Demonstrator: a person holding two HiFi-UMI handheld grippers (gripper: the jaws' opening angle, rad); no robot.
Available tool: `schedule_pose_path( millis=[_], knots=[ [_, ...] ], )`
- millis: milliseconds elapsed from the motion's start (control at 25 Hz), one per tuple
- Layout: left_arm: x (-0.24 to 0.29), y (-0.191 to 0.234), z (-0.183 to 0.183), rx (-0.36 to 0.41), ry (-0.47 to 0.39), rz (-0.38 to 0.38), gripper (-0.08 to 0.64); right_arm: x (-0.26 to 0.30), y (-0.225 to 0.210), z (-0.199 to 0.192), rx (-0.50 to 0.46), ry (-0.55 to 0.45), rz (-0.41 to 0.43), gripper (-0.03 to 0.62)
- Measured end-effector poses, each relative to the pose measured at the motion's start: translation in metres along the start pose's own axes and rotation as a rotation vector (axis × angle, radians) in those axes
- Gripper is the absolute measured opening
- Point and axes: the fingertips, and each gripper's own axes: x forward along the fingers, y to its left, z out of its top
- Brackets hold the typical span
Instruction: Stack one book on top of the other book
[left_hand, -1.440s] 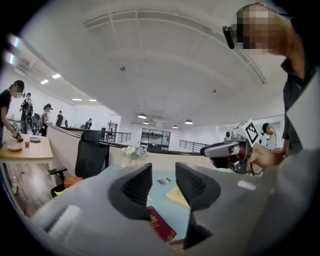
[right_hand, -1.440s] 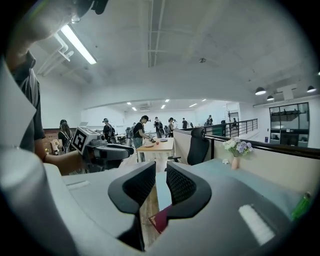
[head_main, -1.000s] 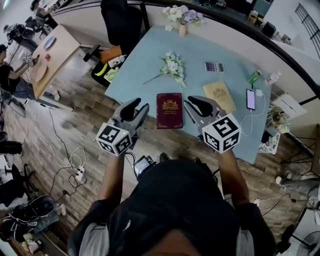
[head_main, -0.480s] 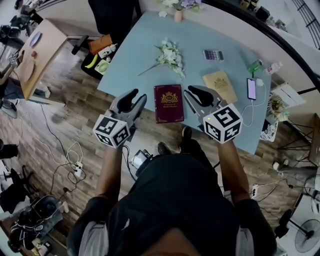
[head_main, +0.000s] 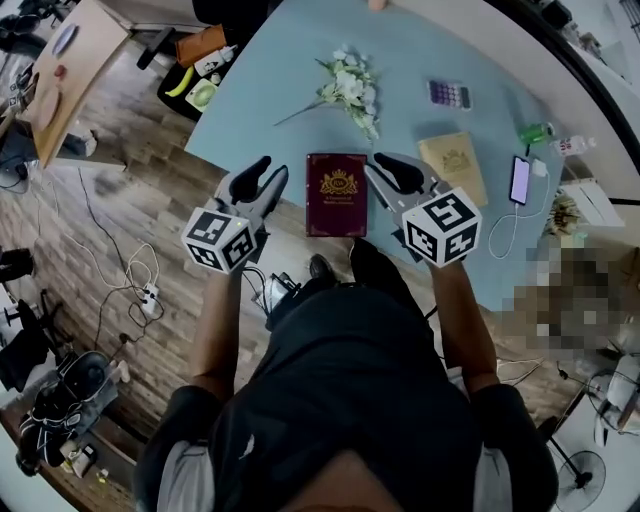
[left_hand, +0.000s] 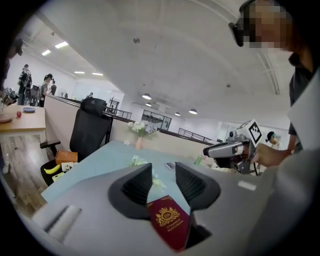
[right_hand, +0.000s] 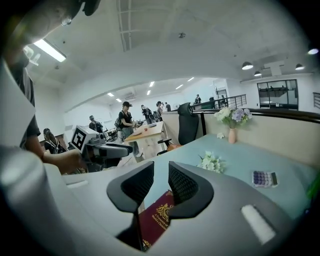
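Note:
A dark red book (head_main: 337, 194) with a gold crest lies flat near the front edge of the pale blue table (head_main: 270, 90). A tan book (head_main: 452, 167) lies flat to its right. My left gripper (head_main: 262, 175) hovers just left of the red book with its jaws open and empty. On the other side, my right gripper (head_main: 390, 172) hangs between the two books. Its jaws have just been opening, stand a little apart, and hold nothing. The left gripper view shows the red book (left_hand: 170, 222) below the left gripper (left_hand: 164, 172). In the right gripper view it (right_hand: 156, 220) lies below the right gripper (right_hand: 161, 172).
A bunch of white flowers (head_main: 350, 88) lies behind the red book. A calculator (head_main: 449, 94), a green bottle (head_main: 535, 132) and a phone (head_main: 520, 181) on a cable sit at the right. A vase of flowers (right_hand: 232, 135) stands at the far edge. Cables lie on the wooden floor.
Both grippers have come down and forward, and now flank the red book closely at the table's front edge. The books have not moved.

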Motion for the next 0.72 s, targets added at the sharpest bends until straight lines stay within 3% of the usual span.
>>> schedule_pose_path(
  millis=[720],
  knots=[
    [0.068, 0.041, -0.115, -0.193, 0.187, 0.091, 0.203, 0.063, -0.058, -0.116, 0.114, 0.279, 0.076, 0.127]
  ],
)
